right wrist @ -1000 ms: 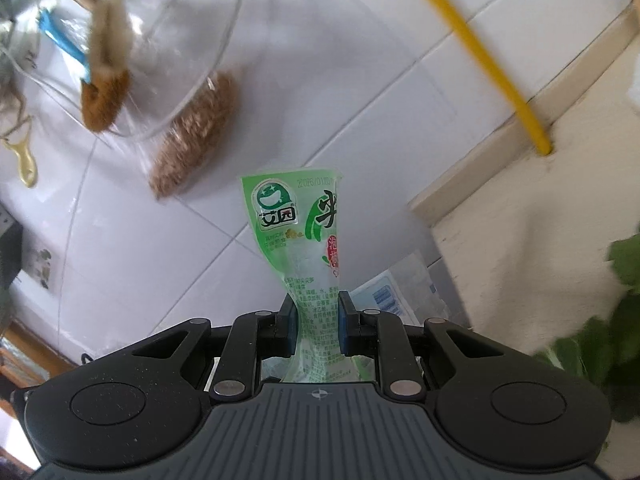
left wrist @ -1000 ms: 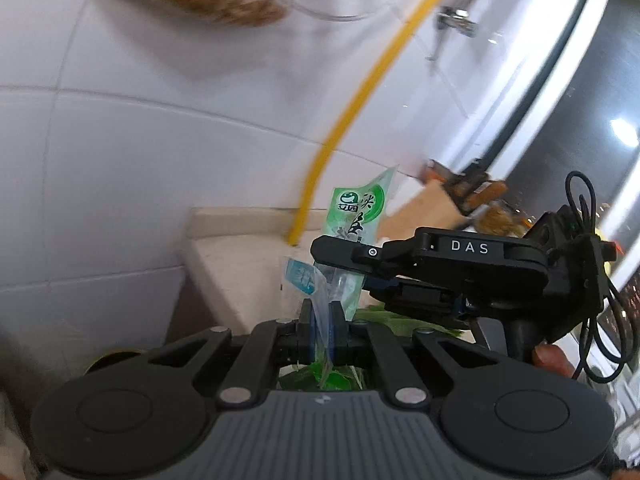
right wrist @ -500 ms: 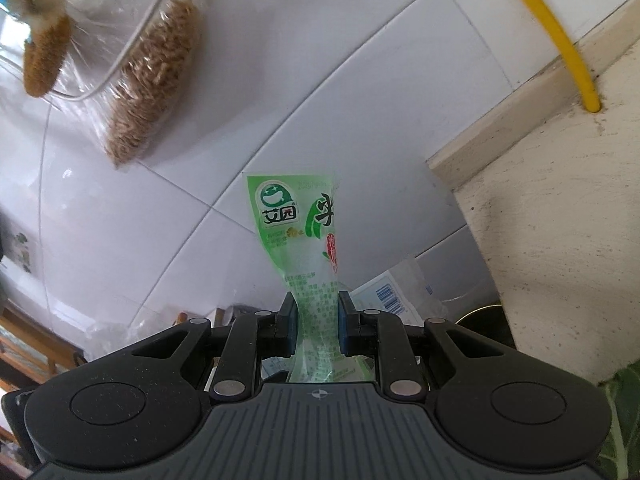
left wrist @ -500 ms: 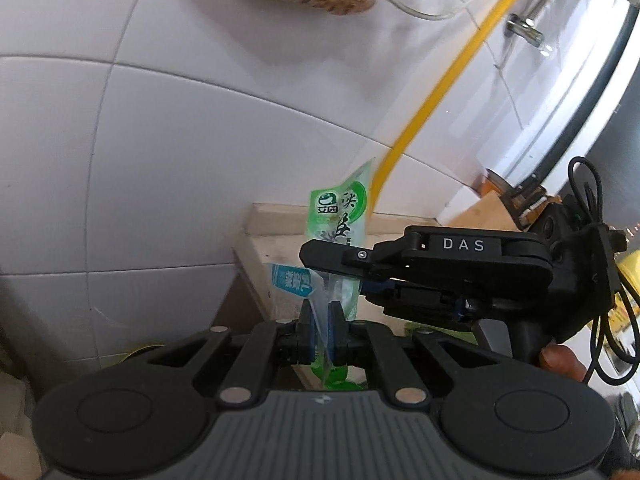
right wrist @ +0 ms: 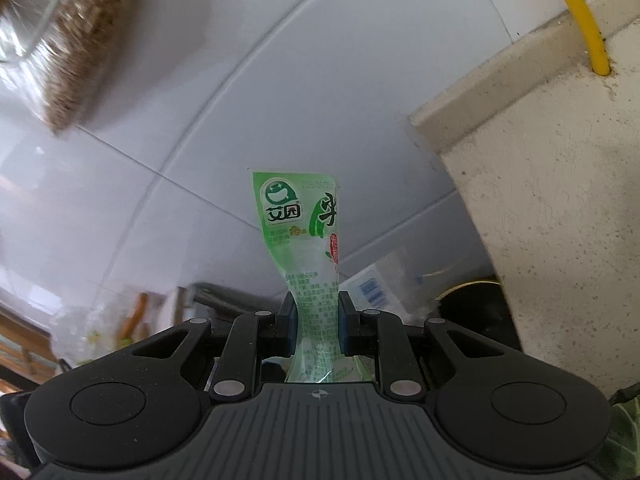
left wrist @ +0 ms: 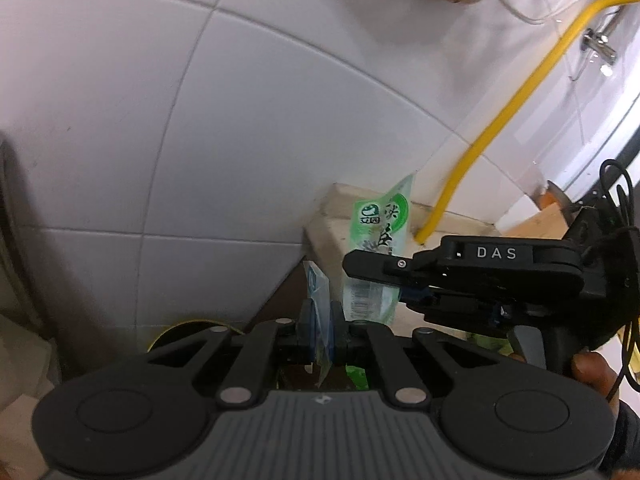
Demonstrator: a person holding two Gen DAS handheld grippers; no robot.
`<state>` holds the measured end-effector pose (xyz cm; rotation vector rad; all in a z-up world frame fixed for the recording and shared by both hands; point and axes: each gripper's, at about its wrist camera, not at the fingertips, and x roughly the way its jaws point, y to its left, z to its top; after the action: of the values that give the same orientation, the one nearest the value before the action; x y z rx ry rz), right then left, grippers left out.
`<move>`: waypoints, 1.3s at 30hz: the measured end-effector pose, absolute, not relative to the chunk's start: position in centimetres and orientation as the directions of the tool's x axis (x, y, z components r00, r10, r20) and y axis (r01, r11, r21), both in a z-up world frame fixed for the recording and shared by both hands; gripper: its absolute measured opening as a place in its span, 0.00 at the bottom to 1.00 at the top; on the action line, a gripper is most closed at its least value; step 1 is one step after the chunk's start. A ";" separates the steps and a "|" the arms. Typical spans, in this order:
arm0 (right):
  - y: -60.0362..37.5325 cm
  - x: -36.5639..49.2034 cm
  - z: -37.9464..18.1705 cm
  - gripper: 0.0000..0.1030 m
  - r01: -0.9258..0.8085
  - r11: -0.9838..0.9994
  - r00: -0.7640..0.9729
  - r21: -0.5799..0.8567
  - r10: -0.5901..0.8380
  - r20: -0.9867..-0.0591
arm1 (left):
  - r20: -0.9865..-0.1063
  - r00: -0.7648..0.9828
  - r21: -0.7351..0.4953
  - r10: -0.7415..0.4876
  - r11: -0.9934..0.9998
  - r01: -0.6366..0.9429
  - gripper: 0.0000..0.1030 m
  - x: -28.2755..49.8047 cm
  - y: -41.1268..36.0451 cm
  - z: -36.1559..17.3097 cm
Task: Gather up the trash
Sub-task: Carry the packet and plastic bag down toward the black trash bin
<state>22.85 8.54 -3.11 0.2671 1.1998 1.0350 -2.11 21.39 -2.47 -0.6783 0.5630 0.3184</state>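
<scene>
Left gripper (left wrist: 322,334): jaws nearly fully together, pinching a thin, clear plastic wrapper with blue print (left wrist: 318,292). The wrapper stands up edge-on between the pads and hangs a little below them. Behind it, white wall tiles (left wrist: 240,120); low down, the yellow rim of a dark round container (left wrist: 176,330), partly hidden by the gripper body.

Right gripper (right wrist: 318,322): jaws set a narrow way apart, both pads pressing the waist of a green-and-clear plastic food pouch with a printed logo (right wrist: 298,216). The pouch rises upright above the fingers, its top flaring wider. In the left wrist view the same pouch (left wrist: 380,224) sticks up from the right gripper (left wrist: 372,276), just right of the blue-printed wrapper; contact between the two cannot be told.

To the right, a beige stone counter edge (right wrist: 560,200), with a yellow hose (right wrist: 576,12) running down to it. Both pieces are held in the air, off the counter.
</scene>
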 end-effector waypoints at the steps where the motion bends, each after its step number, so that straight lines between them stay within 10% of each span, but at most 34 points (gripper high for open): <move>1: 8.7 22.9 -3.3 0.24 -0.512 0.546 -0.012 0.663 0.768 -0.641 | -0.591 0.801 -0.496 0.101 0.738 -0.458 0.03 -2.1 21.5 -2.7; 39: 14.1 18.5 -7.7 0.24 -0.555 0.693 0.018 0.460 0.563 -0.826 | -0.658 0.746 -0.458 0.106 0.729 -0.508 0.03 -2.7 23.3 -6.7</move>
<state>18.51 14.13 -7.66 0.0076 1.2874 0.8685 -2.73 23.32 -6.74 -0.6747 0.6478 0.3657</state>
